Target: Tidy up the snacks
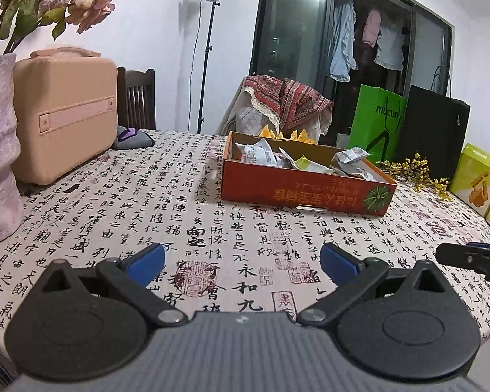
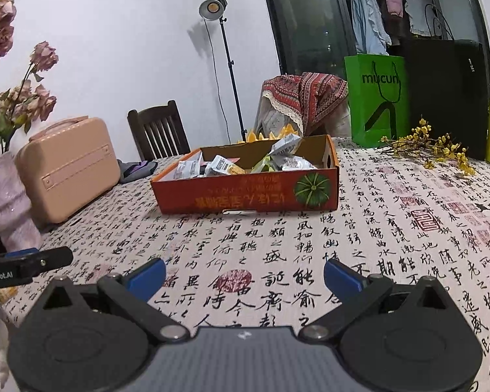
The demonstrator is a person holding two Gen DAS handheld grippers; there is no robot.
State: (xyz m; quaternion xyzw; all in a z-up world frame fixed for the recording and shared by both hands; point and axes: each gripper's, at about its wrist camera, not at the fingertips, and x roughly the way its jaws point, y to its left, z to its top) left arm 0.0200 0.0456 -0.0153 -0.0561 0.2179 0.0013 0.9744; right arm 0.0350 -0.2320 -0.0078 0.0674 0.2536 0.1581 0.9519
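An orange cardboard box (image 1: 297,192) (image 2: 245,196) stands mid-table on the calligraphy tablecloth (image 1: 179,209), holding several wrapped snack packets (image 1: 261,155) (image 2: 222,165). My left gripper (image 1: 241,261) hovers low over the near table, open, nothing between its blue fingertips. My right gripper (image 2: 244,274) is likewise open and empty, some way short of the box. Each gripper's tip shows at the edge of the other's view: the right one (image 1: 467,256) and the left one (image 2: 32,263).
A pink case (image 1: 65,117) and a vase of dried flowers (image 1: 0,143) stand at the left. A green bag (image 2: 375,98), a black bag (image 2: 447,94), yellow sprigs (image 2: 424,143) and yellow-green snack boxes (image 1: 477,176) line the far right. Chairs stand behind the table.
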